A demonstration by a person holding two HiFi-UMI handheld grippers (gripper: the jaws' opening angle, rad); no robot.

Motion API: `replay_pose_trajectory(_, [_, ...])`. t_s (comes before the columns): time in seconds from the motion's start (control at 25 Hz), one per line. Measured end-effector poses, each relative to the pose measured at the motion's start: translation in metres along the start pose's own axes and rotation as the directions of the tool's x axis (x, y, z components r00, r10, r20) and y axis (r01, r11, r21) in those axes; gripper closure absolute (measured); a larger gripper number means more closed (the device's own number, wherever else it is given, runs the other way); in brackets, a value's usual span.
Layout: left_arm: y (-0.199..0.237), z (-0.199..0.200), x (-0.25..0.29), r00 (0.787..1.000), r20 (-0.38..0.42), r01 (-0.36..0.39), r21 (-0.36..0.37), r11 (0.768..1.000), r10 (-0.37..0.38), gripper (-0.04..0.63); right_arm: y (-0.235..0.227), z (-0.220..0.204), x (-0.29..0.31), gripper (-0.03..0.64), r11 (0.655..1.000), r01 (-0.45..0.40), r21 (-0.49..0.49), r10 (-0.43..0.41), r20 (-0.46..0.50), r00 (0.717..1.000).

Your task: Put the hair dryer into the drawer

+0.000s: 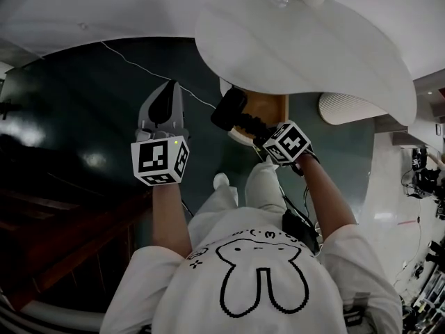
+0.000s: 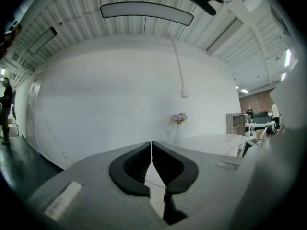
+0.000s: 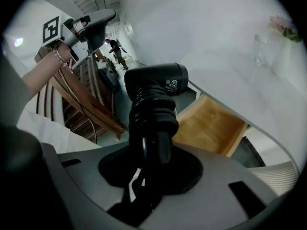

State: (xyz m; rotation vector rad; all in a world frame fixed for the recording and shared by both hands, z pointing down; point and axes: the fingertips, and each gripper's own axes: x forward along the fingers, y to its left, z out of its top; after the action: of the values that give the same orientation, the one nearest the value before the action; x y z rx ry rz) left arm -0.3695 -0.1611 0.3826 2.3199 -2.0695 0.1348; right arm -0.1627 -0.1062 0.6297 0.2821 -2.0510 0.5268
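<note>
My right gripper [image 3: 148, 147] is shut on the ribbed handle of a black hair dryer [image 3: 156, 95], whose barrel points up and away from me. In the head view the hair dryer [image 1: 229, 110] hangs over the left edge of an open wooden drawer [image 1: 268, 106] that sticks out from under a white table [image 1: 299, 47]. The drawer [image 3: 211, 123] looks empty inside. My left gripper [image 1: 167, 96] is held up to the left of the dryer, apart from it. Its jaws [image 2: 151, 145] are shut with nothing between them.
A vase of flowers [image 2: 178, 119] stands on the white table. A dark wooden stair rail [image 1: 69, 235] runs at the lower left. A thin white cable [image 1: 139, 68] lies on the dark floor. A white ribbed round object [image 1: 348, 106] sits right of the drawer.
</note>
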Motion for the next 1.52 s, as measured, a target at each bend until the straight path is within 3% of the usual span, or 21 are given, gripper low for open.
replay_pose_trajectory(0.16, [0.0,-0.001,-0.002,1.0,-0.003,-0.012,0.003,1.0,0.012,0.574,-0.004,-0.008,0.009,0.505,1.0,-0.014,-0.013,0.013,-0.065,0.998])
replay_pose_trajectory(0.36, [0.001,-0.008,-0.01,0.999,-0.02,-0.025,0.0,1.0,0.025,0.574,-0.014,-0.016,0.019,0.505,0.988,-0.013,0.151,0.024,-0.075,0.997])
replay_pose_trajectory(0.64, [-0.001,-0.012,-0.011,0.999,-0.036,-0.034,0.017,0.999,0.035,0.574,-0.036,-0.035,0.03,0.505,0.973,0.034,0.229,-0.004,-0.131,0.991])
replay_pose_trajectory(1.36, [-0.005,-0.015,-0.002,0.996,-0.092,0.011,0.128,0.992,0.0,0.574,-0.112,-0.031,0.066,0.503,0.922,0.265,0.282,-0.23,-0.149,0.962])
replay_pose_trajectory(1.52, [-0.001,-0.017,0.001,0.994,-0.11,0.009,0.143,0.99,0.007,0.574,-0.127,-0.032,0.071,0.503,0.891,0.284,0.354,-0.243,-0.157,0.957])
